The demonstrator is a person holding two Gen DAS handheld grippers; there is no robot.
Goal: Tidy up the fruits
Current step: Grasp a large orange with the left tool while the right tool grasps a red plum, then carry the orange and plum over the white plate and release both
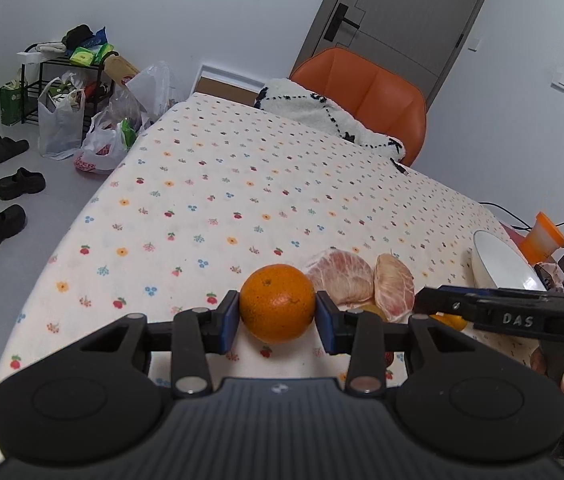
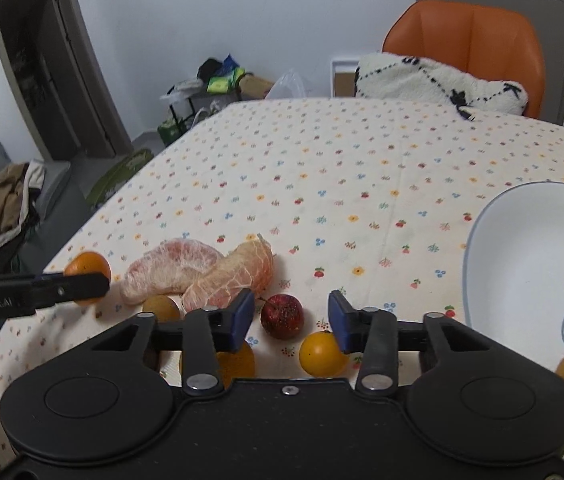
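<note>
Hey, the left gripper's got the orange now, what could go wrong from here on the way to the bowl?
1. The left gripper pinches the round orange only at its sides, so it could slip out.
2. The right gripper, open, sits low over the red fruit and yellow fruit, and may knock them rolling.

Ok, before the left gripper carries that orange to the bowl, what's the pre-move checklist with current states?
1. Left gripper pads on both sides of the orange: ok.
2. Orange lifted off the tablecloth: cannot tell.
3. White bowl has room: ok, one small fruit at its rim.
4. Right gripper open, holding nothing: ok.
5. Path to the bowl clear: not ok, right gripper and pomelo segments lie between.
</note>
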